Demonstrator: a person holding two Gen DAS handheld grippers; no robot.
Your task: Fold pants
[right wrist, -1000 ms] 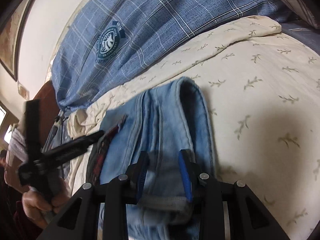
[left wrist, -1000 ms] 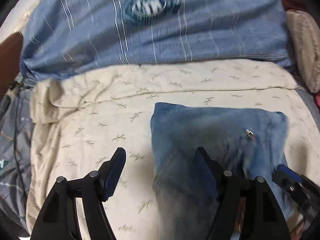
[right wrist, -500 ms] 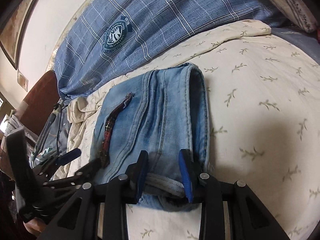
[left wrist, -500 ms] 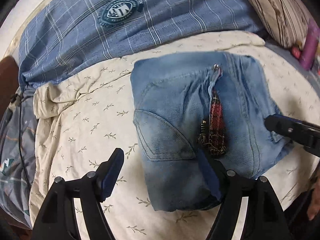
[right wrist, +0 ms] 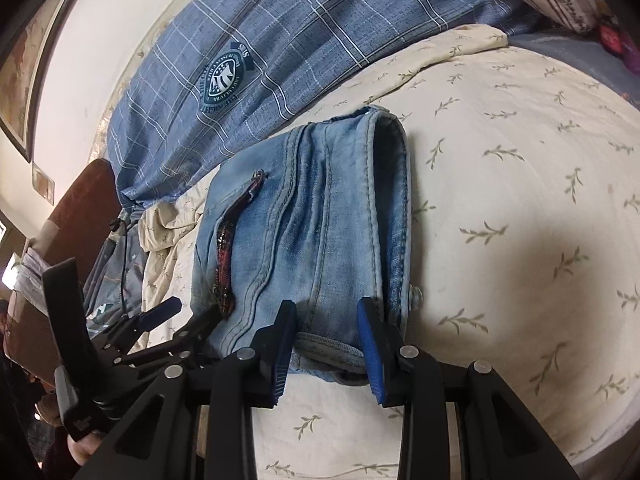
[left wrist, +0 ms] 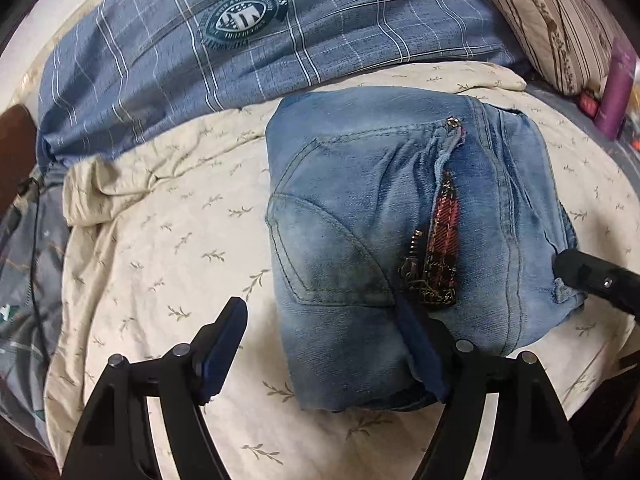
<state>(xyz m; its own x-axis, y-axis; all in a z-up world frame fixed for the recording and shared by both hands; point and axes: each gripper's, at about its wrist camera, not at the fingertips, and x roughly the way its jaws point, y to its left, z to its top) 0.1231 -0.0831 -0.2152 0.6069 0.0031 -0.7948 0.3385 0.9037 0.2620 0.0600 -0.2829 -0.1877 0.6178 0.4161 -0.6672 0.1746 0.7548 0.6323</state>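
OK, jeans (left wrist: 384, 240) went from mid-fold to compact bundle on bedsheet (left wrist: 160, 240). Left gripper (left wrist: 320, 344) jaws open, right gripper (right wrist: 326, 344) open-ish astride near edge; fold prob. done.

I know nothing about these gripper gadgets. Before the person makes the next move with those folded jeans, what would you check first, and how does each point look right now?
1. Jeans folded into a compact bundle on the cream sheet: ok.
2. Left gripper open: ok. Its fingers are spread wide, one finger over the bundle's near edge; contact cannot be told.
3. Right gripper free of the cloth: not ok. Its fingers straddle the near hem of the jeans, so it would drag the fold if lifted.
4. Zipper and red plaid lining tucked in: not ok, they gape open on top.
5. Bundle edges even: cannot tell; the near corners are hidden behind the grippers.
6. Room beside the bundle on the sheet: ok.
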